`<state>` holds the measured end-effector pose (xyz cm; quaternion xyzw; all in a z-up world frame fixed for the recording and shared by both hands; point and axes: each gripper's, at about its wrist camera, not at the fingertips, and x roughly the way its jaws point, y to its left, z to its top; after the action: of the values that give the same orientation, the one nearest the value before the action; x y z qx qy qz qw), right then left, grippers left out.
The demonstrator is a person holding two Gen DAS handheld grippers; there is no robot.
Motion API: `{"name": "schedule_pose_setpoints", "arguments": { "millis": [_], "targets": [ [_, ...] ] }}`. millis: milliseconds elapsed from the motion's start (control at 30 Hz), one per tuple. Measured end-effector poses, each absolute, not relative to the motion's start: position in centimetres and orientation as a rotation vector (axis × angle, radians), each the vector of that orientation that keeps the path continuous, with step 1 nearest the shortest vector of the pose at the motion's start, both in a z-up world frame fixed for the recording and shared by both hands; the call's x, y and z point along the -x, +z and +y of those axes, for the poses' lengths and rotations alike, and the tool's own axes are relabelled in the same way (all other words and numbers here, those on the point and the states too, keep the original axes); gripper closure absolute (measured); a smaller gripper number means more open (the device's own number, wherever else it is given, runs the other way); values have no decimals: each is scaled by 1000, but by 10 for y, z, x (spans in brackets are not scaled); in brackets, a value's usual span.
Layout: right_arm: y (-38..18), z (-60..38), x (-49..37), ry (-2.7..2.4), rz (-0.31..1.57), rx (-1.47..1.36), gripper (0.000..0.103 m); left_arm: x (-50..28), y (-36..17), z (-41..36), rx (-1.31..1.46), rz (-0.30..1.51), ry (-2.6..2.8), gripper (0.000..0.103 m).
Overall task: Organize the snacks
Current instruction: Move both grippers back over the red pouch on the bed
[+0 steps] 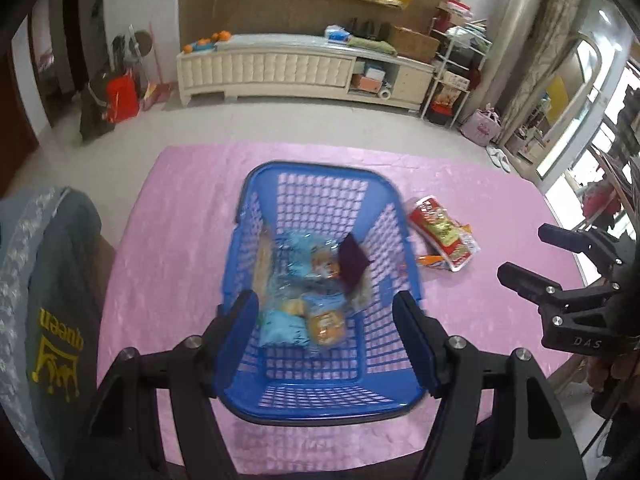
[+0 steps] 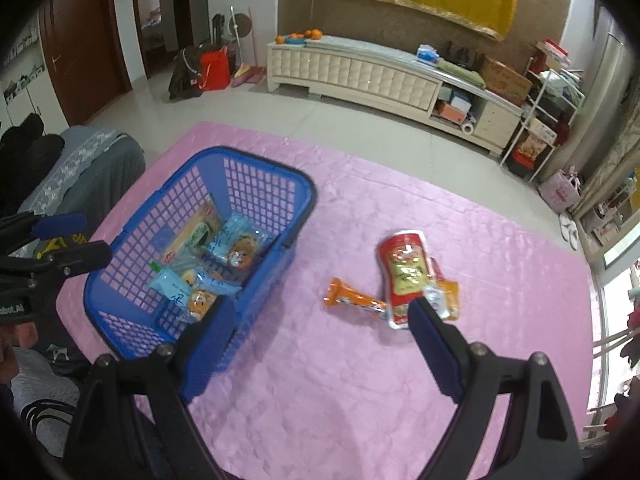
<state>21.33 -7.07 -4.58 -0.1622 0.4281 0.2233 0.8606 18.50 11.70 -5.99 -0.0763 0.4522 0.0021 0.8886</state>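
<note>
Basket (image 1: 256,408): blue, on my pink cloth (image 2: 360,400), holding blue snack packets (image 1: 280,328)
Loose snacks: red packet (image 2: 404,280) and orange stick (image 2: 352,298), right of basket
Left gripper (image 1: 324,316): jaws apart, empty, above basket
Right gripper (image 2: 320,320): jaws wide, empty

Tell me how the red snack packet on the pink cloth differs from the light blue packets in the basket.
The red snack packet lies outside the blue basket on the pink cloth; the light blue packets are already inside it. The red snack packet is red with a green and gold label; the light blue packets show a round orange picture. The red one overlaps other loose wrappers, while the blue ones are heaped together. Both kinds are sealed plastic wrappers lying flat.
</note>
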Motion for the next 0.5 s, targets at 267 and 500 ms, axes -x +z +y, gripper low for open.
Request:
{"name": "schedule_pose_setpoints", "arguments": {
  "millis": [267,500],
  "targets": [
    [-31,-118,-211,452,881,333,13,-195,-42,57,52,932,-23,35],
    [-29,-165,-223,440,887,304,13,-219,-39,4,5,964,-37,35]
  ]
}}
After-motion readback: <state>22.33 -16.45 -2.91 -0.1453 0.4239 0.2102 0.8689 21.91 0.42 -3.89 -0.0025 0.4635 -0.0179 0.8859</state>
